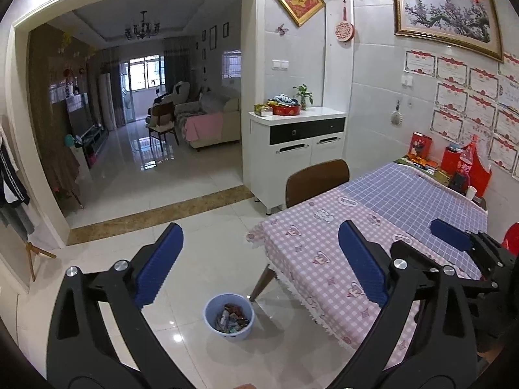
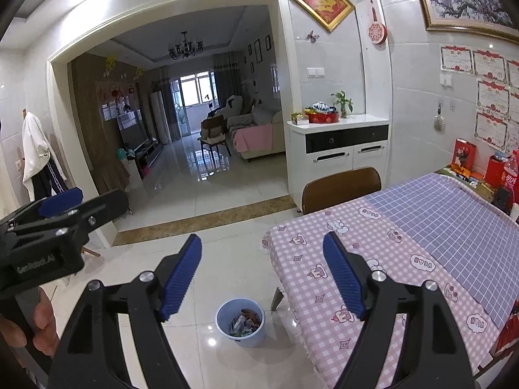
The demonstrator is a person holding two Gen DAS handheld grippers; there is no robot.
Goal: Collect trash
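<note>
The left gripper (image 1: 259, 265) and the right gripper (image 2: 262, 272) hang side by side with jaws spread wide and nothing between the blue pads, both aimed slightly downward over a tiled dining-room floor (image 1: 201, 227). Neither holds anything; judging by the scene, the trash has already gone into the bin and the hands stand clear of it.

The floor is the largest open ground: glossy white tile running far through a wide archway (image 1: 136, 9) into a living room, with ample room to move on the left. On the right stands the counter (image 1: 373, 227), a dining table under a pink-and-lilac checked cloth whose fringed near-left corner overhangs a slanted wooden leg (image 1: 261, 283). Its near surface is bare, which suggests the clearing is done or close to it; only the far right end, against the wall, carries red boxes and a cola bottle (image 1: 465, 162), things that look kept rather than discarded.

A brown chair (image 1: 316, 180) is tucked against the counter's far edge, beside a white sideboard (image 1: 296, 149).

Smallest, and the task's own piece, is the pale blue wastebasket (image 1: 228, 316), upright on the floor just beside the table leg and below the cloth's corner, loaded with crumpled wrappers (image 1: 232, 319). Set there, it sits within easy drop of the counter's edge; the leg and hanging fringe crowd its right side, while its left and near sides lie open.
</note>
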